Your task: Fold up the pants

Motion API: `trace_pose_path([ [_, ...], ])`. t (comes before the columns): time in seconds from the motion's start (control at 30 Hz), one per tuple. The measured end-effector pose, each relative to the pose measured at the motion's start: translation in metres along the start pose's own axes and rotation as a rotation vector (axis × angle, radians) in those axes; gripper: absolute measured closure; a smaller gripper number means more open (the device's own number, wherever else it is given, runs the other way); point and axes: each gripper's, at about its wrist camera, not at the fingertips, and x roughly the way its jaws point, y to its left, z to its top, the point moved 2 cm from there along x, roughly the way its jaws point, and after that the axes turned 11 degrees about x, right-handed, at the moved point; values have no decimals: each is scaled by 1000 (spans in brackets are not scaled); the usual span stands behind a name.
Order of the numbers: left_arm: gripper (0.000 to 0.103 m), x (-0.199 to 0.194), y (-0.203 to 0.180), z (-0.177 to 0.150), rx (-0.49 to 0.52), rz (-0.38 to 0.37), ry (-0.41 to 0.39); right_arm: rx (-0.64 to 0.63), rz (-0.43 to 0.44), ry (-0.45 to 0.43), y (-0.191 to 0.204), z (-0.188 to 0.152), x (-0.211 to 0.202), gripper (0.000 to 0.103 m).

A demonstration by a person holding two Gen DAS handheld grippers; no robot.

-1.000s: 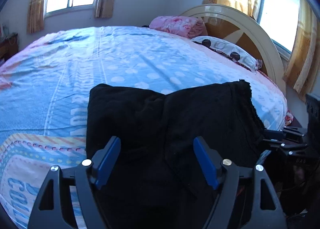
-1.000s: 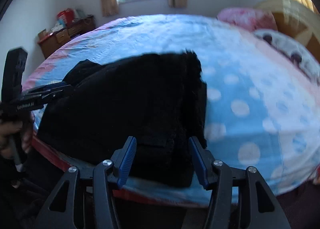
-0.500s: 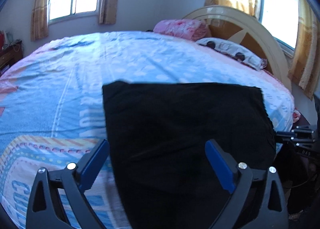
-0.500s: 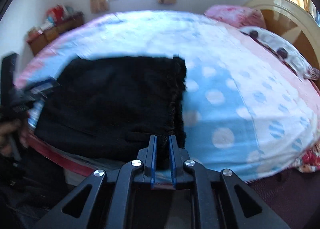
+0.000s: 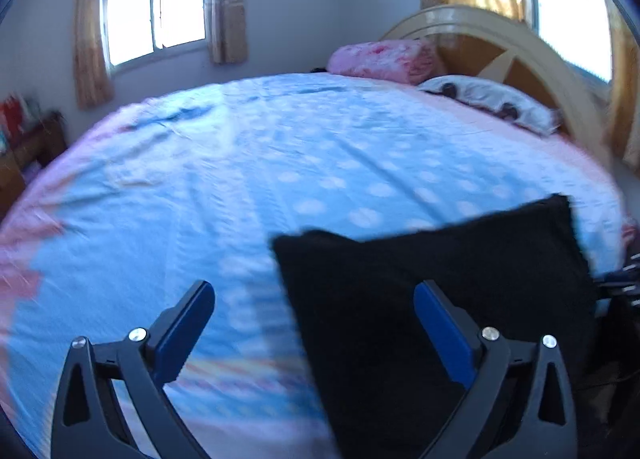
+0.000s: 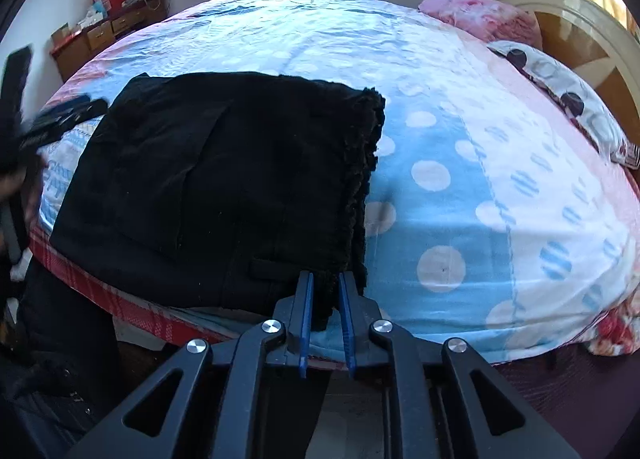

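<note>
A blue polka-dot bedspread [image 6: 460, 131] covers the bed. Folded black pants [image 6: 224, 187] lie at its near edge. Your right gripper [image 6: 325, 299] pinches their fuzzy corner; your left gripper [image 5: 314, 325] hovers spread wide above the bedspread.

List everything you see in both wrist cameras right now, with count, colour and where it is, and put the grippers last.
pants: one, black, folded on the near edge of the bed
bedsheet: one, blue and pink with white dots, covering the bed
pink pillow: one, pink, at the head of the bed
spotted pillow: one, white with dark dots, beside the headboard
headboard: one, cream and brown, at the head of the bed
windows: two, bright, with tan curtains, on the walls
dresser: one, brown, against the far wall, clutter on top
left gripper: one, black with blue pads, open, hovering by the left edge of the pants
right gripper: one, black with blue pads, shut on the pants' near right corner
</note>
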Motion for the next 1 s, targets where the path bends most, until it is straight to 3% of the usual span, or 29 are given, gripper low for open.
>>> trace_pose_path([
  [0.1,1,12,9,7,21,-4,0,1,-62,-74,5,12,-19,81],
  [0.17,1,25,13,5,40,1,38,7,-60,-117,12,23,-31,67],
  [0.23,1,37,18,5,27,-3,53,23,8,-167,22,36,-39,52],
  [0.3,0,48,21,7,16,-15,74,25,133,-175,38,49,-37,47],
  [0.37,0,60,22,9,24,-1,95,22,231,-155,54,64,-21,47],
  [0.43,0,72,23,10,23,6,132,29,215,-142,61,77,1,47],
  [0.53,0,90,26,8,0,-16,166,126,161,-51,46,90,42,47],
  [0.63,0,99,24,11,-1,-10,188,193,214,9,27,85,68,48],
  [0.77,0,104,23,17,10,5,202,220,271,0,20,83,71,48],
  [0.9,1,60,32,19,-20,62,116,243,277,-20,20,81,59,47],
  [1.0,0,18,35,11,-59,50,45,213,224,-112,26,73,26,47],
])
